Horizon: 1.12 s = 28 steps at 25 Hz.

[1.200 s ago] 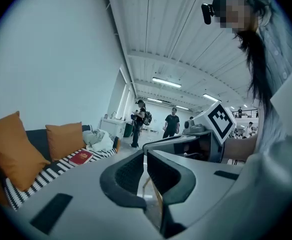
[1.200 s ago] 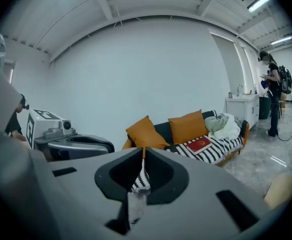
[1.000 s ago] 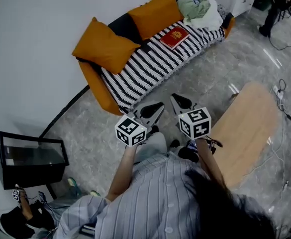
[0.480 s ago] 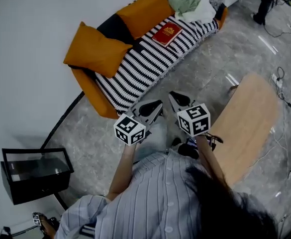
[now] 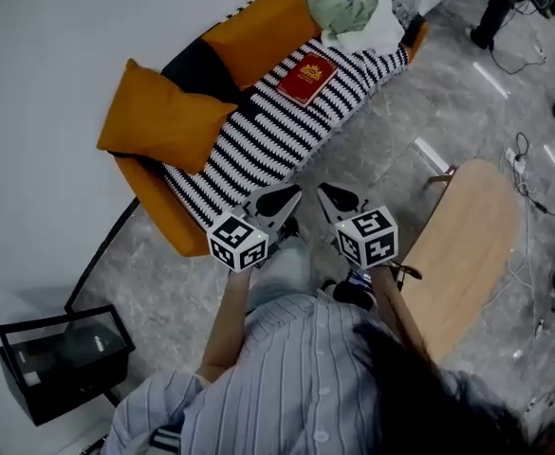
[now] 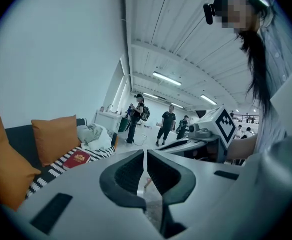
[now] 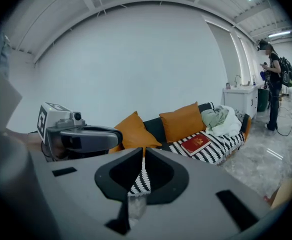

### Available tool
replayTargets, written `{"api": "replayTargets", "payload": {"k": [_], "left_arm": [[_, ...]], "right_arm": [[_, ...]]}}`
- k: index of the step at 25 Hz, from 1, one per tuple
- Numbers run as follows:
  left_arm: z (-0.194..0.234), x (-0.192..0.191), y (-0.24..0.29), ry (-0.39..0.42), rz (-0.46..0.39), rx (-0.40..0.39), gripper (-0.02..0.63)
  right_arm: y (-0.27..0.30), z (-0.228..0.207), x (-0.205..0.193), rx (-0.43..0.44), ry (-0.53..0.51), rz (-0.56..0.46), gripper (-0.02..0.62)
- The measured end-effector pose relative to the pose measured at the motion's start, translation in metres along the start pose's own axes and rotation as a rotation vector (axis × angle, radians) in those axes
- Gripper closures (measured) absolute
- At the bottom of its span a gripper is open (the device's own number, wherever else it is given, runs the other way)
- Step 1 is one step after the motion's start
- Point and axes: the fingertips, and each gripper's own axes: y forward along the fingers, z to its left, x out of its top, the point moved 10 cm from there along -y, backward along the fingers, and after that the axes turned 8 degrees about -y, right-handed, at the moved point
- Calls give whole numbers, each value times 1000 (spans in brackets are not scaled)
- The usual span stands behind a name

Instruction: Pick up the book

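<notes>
Book point(image 5: 305, 78), red with a gold emblem on its cover, lies flat on the sofa point(image 5: 154, 207), on the black-and-white striped blanket point(image 5: 258, 145) that covers the seat. It sits toward the sofa's far end, just short of a heap of pale clothes point(image 5: 353, 12) piled at that end. An orange back cushion point(image 5: 258, 31) stands just behind it. A second orange cushion point(image 5: 158, 117) leans at the sofa's near end, well apart from the book.

The left tool point(image 5: 294, 191) and the right tool point(image 5: 321, 189) are held side by side in front of the sofa's long edge, close to its near half. Both point toward the sofa, and both are well apart from the book.

The left gripper view shows the left tool point(image 6: 145, 151) with its jaws pressed together and nothing between them. The book point(image 6: 77, 159) shows small on the sofa seat beyond. The right gripper view shows the right tool point(image 7: 143, 149) with its jaws likewise together and empty. There the book point(image 7: 195, 144) lies on the stripes further along the sofa, beside the clothes.

A light wooden table point(image 5: 467, 254) stands on the grey stone floor point(image 5: 372, 150) across from the sofa's front. A black glass-topped stand point(image 5: 64, 358) sits against the wall past the sofa's near end. Beyond the sofa's far end, several people point(image 6: 138, 116) stand in the open room.
</notes>
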Motion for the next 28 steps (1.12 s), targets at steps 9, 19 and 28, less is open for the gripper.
{"api": "replayTargets", "payload": {"k": [9,19,28], "left_arm": [[101,49,18,-16,26,-58,595],[175,79,26,-24,25,-116,594],[200,78,31,-46,47,-142,594]], "right_arm": [[85,-29,46,-71,39,11,566],[139,-37,74,-144,49,29,566],[154,-39,79,-175,40,59,566]]}}
